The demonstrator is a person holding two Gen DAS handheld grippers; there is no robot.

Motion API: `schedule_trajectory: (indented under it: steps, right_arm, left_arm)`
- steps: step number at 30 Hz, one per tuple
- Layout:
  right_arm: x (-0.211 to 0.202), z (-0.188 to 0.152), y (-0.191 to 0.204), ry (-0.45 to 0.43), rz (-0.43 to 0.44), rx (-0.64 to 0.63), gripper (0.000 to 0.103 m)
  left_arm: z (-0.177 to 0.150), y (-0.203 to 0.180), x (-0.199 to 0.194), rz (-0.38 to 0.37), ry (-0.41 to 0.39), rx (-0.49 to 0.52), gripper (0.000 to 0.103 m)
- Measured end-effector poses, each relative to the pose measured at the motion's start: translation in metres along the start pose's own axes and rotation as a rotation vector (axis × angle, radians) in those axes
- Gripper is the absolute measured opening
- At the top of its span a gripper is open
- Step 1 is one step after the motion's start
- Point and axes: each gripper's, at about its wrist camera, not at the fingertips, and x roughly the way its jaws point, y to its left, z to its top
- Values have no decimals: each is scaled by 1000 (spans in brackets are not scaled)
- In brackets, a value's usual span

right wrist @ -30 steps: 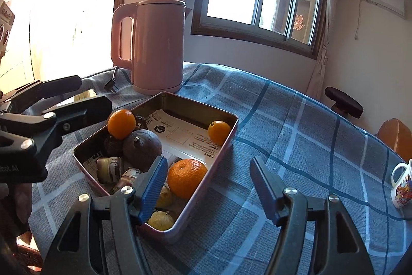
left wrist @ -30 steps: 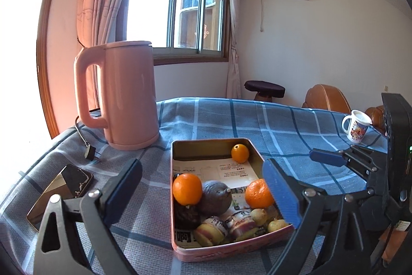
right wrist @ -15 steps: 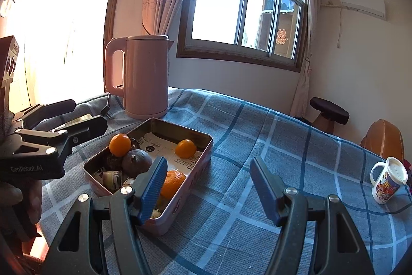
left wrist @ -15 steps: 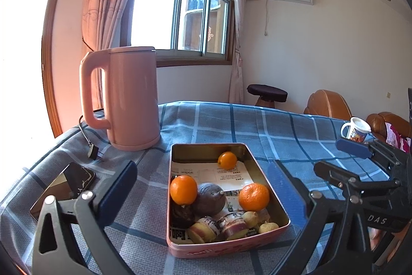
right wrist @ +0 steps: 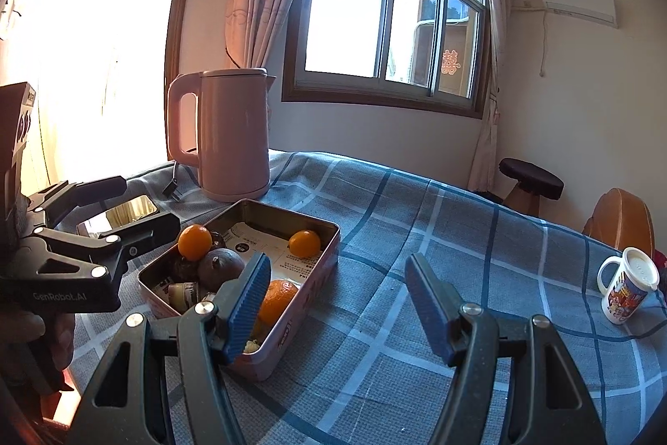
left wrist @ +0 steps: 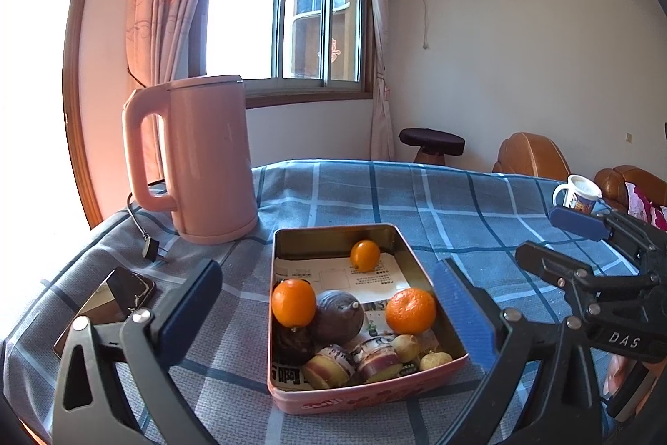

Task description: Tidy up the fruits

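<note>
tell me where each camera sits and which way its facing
Left wrist: rides the left gripper, looking forward and slightly down at the fruit tin; its own open fingers frame the tin, and the right gripper shows at the right edge.
Right wrist: rides the right gripper, facing the blue checked cloth just right of the tin; its open fingers show, and the left gripper at the left.
Shared: tin, pink kettle, mug, window.
</note>
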Motion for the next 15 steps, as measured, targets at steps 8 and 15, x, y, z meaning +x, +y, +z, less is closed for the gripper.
schedule_trajectory:
  steps: [8, 15]
  right_arm:
    - [-1, -1, 0, -5, 0, 2, 69]
    - [0, -2, -1, -6, 1, 9, 69]
  left_arm:
    - [1, -2, 0, -3, 2, 8, 103]
    - [1, -4, 0, -2, 7, 14, 103]
